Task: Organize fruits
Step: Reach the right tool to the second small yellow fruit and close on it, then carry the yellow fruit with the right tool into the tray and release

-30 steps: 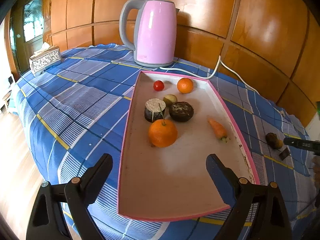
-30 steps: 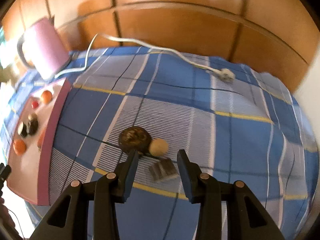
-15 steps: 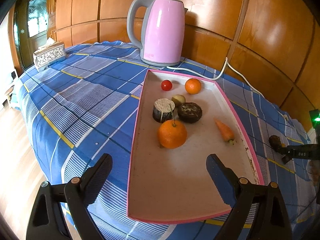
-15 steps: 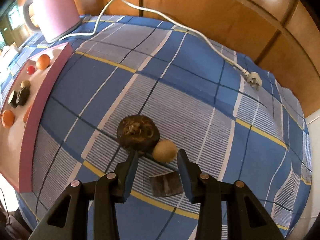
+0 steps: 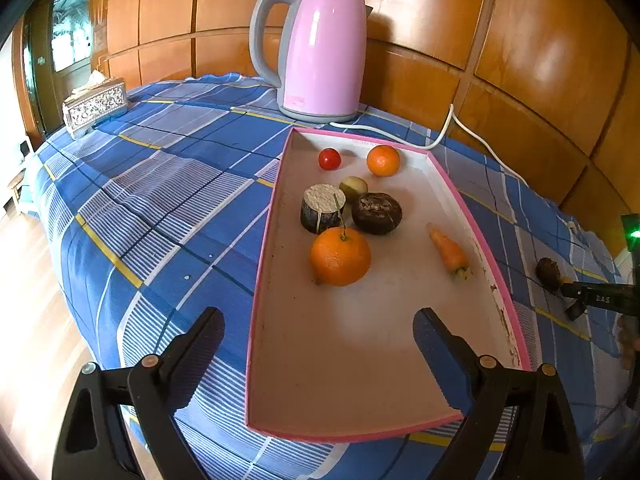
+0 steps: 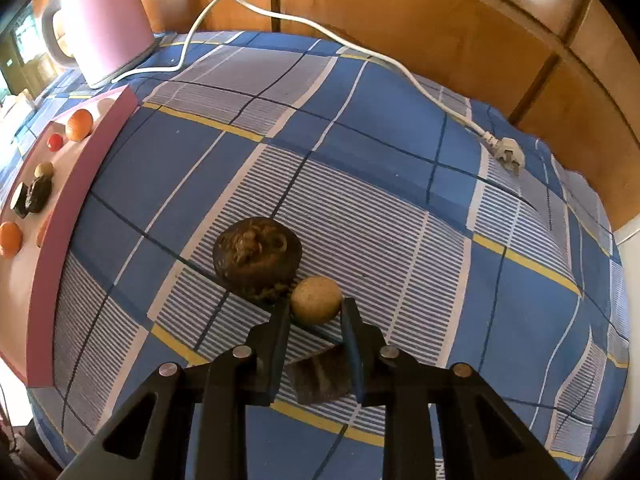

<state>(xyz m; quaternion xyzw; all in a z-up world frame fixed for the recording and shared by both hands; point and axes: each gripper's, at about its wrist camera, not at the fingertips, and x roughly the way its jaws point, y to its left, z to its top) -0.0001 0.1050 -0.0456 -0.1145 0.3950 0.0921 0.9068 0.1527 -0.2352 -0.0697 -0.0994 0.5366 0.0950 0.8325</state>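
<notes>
On plaid cloth (image 6: 400,220) below panelling (image 6: 400,20), right tongs (image 6: 314,314) grip tan fruit (image 6: 316,300), left tongs (image 5: 318,316) gape.

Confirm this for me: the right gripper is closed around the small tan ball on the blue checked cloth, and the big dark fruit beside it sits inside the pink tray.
Not quite. The right wrist view shows the big dark fruit on the blue checked cloth, outside the pink tray. The rest holds: the right gripper is closed around the small tan ball.
</notes>
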